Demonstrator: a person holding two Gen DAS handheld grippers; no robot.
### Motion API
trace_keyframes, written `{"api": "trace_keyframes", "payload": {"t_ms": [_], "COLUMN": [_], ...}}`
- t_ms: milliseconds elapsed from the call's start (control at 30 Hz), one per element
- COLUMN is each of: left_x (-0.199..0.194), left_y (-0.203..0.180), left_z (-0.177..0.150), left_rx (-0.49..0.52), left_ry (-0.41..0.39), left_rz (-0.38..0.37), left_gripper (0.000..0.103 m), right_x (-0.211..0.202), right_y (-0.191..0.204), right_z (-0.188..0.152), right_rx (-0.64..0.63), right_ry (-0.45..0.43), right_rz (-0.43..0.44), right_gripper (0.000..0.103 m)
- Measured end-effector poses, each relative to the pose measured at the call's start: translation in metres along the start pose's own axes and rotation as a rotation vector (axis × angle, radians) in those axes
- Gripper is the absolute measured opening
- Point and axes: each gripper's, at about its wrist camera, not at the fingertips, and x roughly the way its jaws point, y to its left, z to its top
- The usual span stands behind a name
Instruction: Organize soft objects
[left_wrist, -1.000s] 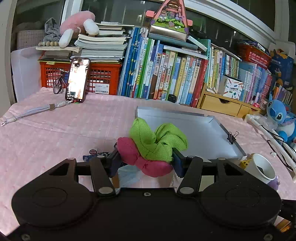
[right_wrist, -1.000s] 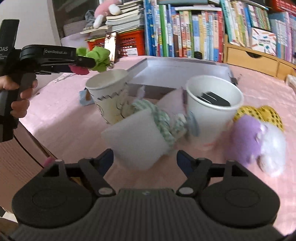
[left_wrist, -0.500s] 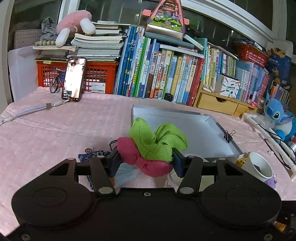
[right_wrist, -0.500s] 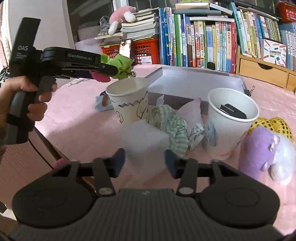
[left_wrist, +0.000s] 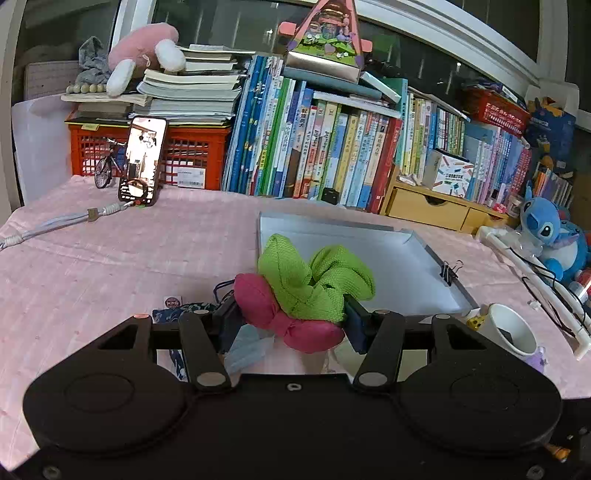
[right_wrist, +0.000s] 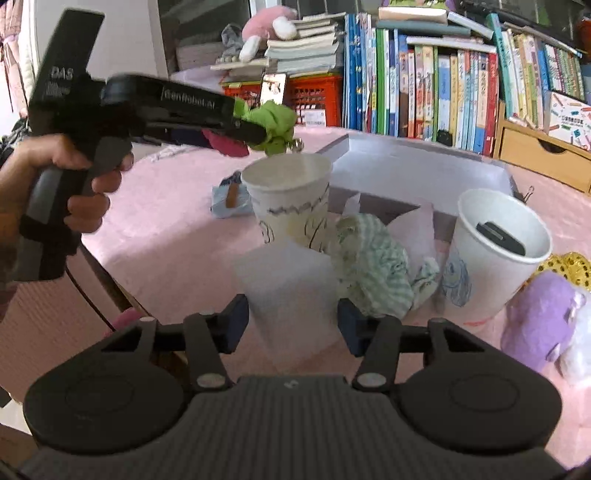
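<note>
My left gripper (left_wrist: 291, 321) is shut on a green scrunchie (left_wrist: 314, 284) and a pink bow-shaped soft piece (left_wrist: 284, 317), held in the air above the table. In the right wrist view that gripper (right_wrist: 258, 136) hangs over an empty paper cup (right_wrist: 288, 195). My right gripper (right_wrist: 293, 325) is shut on a white foam block (right_wrist: 291, 295), lifted in front of the cups. A green checked cloth (right_wrist: 373, 266) lies between the two cups. A purple plush (right_wrist: 543, 317) lies at the right.
A shallow white tray (left_wrist: 369, 258) lies on the pink tablecloth (left_wrist: 110, 266). A second paper cup (right_wrist: 495, 258) holds a dark object. Books (left_wrist: 332, 147), a red crate (left_wrist: 184, 155), a phone (left_wrist: 142, 160) and a blue plush (left_wrist: 554, 236) line the back.
My right gripper closed on the white foam block and lifted it. My left gripper moved with the scrunchie and pink piece to above the empty cup.
</note>
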Motion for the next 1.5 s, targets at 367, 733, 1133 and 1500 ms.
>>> {"api": "trace_keyframes", "payload": {"t_ms": [367, 733, 1133, 1500], "left_x": [0.000, 0.054, 0.163, 0.210], "left_y": [-0.020, -0.048, -0.067, -0.070], "left_z": [0.027, 0.088, 0.103, 0.092], "left_rx": [0.052, 0.083, 0.039, 0.024], "left_ry": [-0.021, 0.129, 0.350, 0.439], "left_rz": [-0.058, -0.158, -0.113, -0.059], "left_gripper": [0.054, 0.054, 0.054, 0.054], "right_x": [-0.039, -0.019, 0.064, 0.109], "right_y": [-0.023, -0.110, -0.170, -0.186], "right_z": [0.050, 0.125, 0.140, 0.141], "right_rx": [0.017, 0.166, 0.294, 0.309], "right_ry": [-0.158, -0.067, 0.157, 0.274], "right_rz": [-0.045, -0.133, -0.149, -0.197], "right_gripper": [0.056, 0.057, 0.057, 0.059]}}
